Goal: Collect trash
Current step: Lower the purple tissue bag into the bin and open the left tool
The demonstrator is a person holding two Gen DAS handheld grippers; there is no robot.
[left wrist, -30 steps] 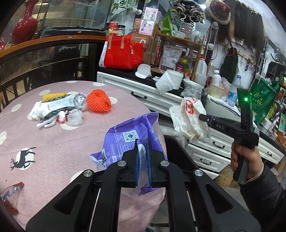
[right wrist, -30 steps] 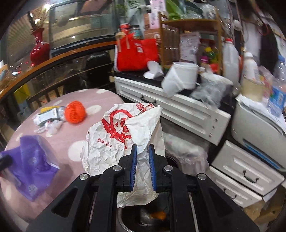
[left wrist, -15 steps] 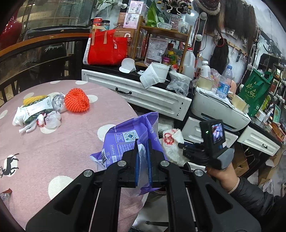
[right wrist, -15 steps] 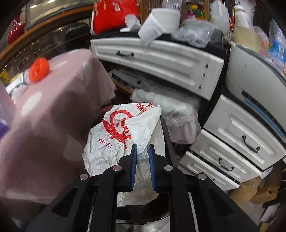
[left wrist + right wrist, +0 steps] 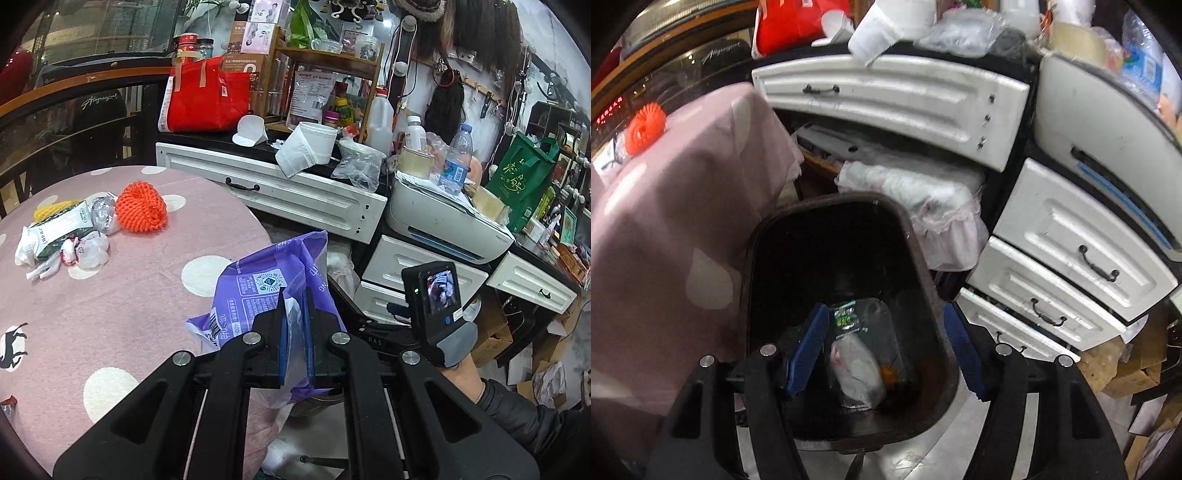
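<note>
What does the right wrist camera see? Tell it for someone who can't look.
The right gripper hangs open over a dark trash bin, nothing between its blue pads; its jaws have just been opening. A crumpled white bag lies at the bin's bottom. The pink tablecloth hangs left, white drawers right.

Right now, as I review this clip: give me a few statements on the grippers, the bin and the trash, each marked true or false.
1. The left gripper is shut on the purple plastic package. True.
2. The right gripper grips a white paper bag. False: its jaws have just been opening and stand apart with nothing between them; a crumpled white bag lies down in the bin.
3. The right gripper hangs over the dark trash bin. True.
4. The trash bin is empty. False: a clear wrapper with a green label also lies at the bottom.
5. The orange foam net lies on the pink dotted tablecloth. True.
</note>
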